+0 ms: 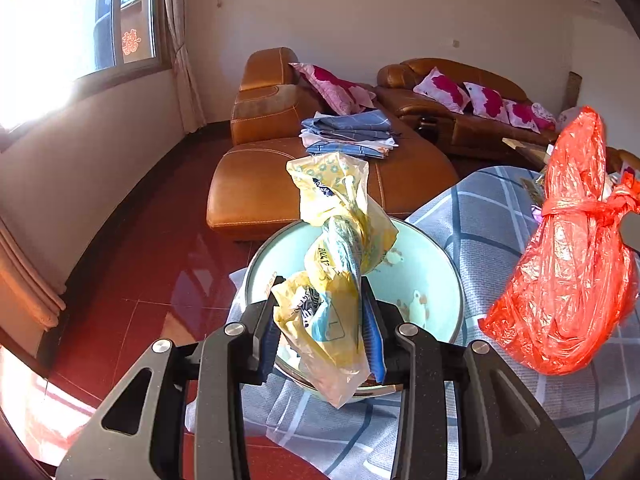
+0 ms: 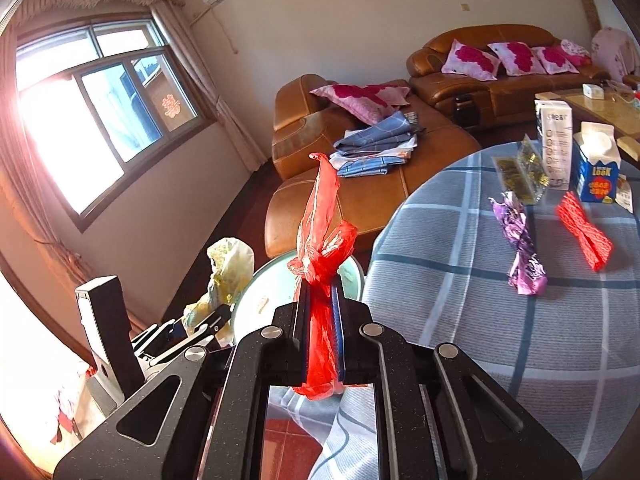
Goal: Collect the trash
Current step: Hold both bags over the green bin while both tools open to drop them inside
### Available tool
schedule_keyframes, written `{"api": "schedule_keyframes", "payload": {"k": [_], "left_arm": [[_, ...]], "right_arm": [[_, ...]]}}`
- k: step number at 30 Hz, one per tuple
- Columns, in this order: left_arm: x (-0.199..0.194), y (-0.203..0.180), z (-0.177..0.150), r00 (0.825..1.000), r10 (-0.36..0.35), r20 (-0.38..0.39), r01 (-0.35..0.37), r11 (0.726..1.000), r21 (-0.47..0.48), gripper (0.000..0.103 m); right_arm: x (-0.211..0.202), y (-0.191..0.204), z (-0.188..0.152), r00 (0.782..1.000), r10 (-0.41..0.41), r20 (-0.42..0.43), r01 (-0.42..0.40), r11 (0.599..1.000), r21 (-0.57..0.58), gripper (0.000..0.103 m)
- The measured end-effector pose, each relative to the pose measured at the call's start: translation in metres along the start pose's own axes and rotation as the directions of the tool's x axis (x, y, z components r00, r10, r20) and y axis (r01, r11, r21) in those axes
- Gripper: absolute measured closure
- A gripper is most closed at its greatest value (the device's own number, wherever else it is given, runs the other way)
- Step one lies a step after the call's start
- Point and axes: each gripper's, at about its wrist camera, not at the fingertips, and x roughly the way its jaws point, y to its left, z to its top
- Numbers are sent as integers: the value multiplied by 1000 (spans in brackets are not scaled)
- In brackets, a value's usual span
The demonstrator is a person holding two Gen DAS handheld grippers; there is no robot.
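The left gripper is raised over a pale green basin, its jaws closed on a crumpled yellow plastic bag that twists upward out of the fingers and hangs a little below them. To its right, the right gripper pinches the knotted neck of a red plastic bag between narrow jaws; in the left wrist view the same bag bulges full and wrinkled in the air above the tablecloth. The basin sits at the rounded edge of a table covered with a blue-and-grey checked cloth, with red floor tiles open below and to the left, and a tan leather sofa beyond. Still on the cloth, well apart from both grippers, lie a purple foil wrapper, a red mesh wrapper, a clear gold-printed packet, a white carton and a blue-and-white milk carton.
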Motion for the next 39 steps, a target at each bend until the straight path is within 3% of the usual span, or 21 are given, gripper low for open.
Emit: {"api": "schedule_keyframes", "payload": {"k": [10, 25, 39], "left_arm": [[8, 3, 1, 1000, 11, -17, -11, 1000, -17, 68], [27, 10, 4, 999, 6, -51, -8, 1000, -31, 68], [63, 9, -4, 991, -6, -137, 3, 1000, -24, 68]], "right_arm": [[21, 17, 2, 1000, 7, -6, -7, 999, -37, 93], [58, 34, 4, 998, -54, -17, 53, 994, -92, 93], [118, 32, 2, 989, -109, -97, 98, 989, -114, 93]]}}
